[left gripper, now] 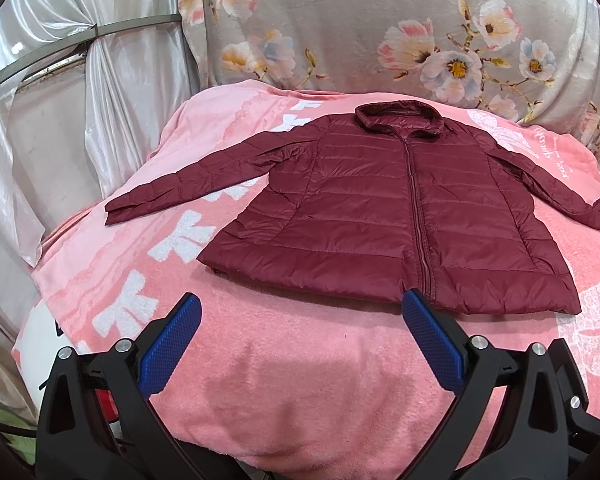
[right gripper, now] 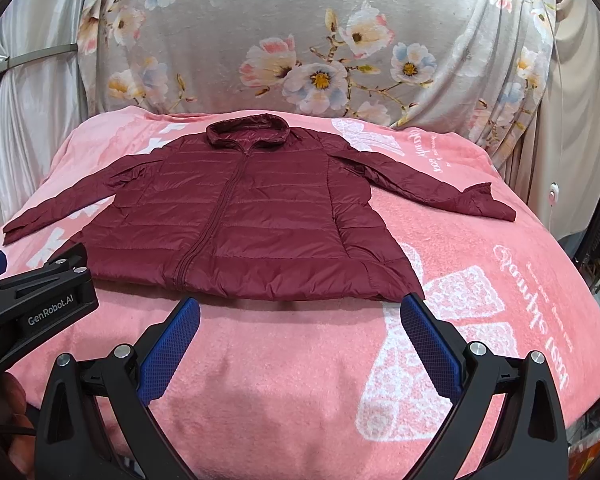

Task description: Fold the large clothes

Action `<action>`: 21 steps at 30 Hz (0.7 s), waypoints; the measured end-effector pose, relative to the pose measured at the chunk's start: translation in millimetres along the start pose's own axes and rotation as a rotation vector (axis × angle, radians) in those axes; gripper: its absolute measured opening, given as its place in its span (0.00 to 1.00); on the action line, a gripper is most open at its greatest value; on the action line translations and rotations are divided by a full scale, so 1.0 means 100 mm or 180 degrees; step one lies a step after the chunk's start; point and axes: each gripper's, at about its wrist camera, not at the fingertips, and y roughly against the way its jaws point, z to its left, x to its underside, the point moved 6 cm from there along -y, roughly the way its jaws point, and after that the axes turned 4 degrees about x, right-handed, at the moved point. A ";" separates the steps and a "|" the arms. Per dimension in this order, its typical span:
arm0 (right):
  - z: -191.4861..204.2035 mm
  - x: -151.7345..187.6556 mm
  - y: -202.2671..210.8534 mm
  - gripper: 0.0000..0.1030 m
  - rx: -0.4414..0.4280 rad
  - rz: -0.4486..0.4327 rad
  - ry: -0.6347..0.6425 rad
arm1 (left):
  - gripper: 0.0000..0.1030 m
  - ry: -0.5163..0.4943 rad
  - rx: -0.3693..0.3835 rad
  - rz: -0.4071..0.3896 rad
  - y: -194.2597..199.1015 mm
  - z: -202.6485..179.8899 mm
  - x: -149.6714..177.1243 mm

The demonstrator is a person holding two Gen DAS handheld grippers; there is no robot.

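A dark red quilted jacket [left gripper: 380,208] lies flat and zipped on a pink blanket [left gripper: 284,360], collar away from me, both sleeves spread out to the sides. In the right wrist view the same jacket [right gripper: 252,216] sits a little left of centre. My left gripper [left gripper: 302,304] hovers open just short of the hem, its right blue pad near the zipper's lower end. My right gripper [right gripper: 300,306] is open too, in front of the hem's right half, holding nothing. The left gripper's black body [right gripper: 36,292] shows at the left edge of the right wrist view.
The pink blanket [right gripper: 480,300] with white patterns covers a raised, bed-like surface. A grey floral cloth [left gripper: 380,28] hangs behind it. Shiny white curtains [left gripper: 80,92] stand at the left. The blanket drops away at the left and right edges.
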 end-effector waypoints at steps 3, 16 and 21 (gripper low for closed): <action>0.00 0.00 0.00 0.95 0.0008 -0.0006 0.0002 | 0.95 -0.0012 0.0002 -0.0004 0.01 -0.01 0.00; 0.01 0.00 0.00 0.95 -0.0002 -0.0012 0.0005 | 0.95 -0.0008 0.0012 -0.0004 0.01 0.00 0.00; -0.01 0.00 -0.01 0.95 -0.0004 -0.0009 0.0004 | 0.95 -0.0010 0.0010 0.0000 0.02 -0.01 0.00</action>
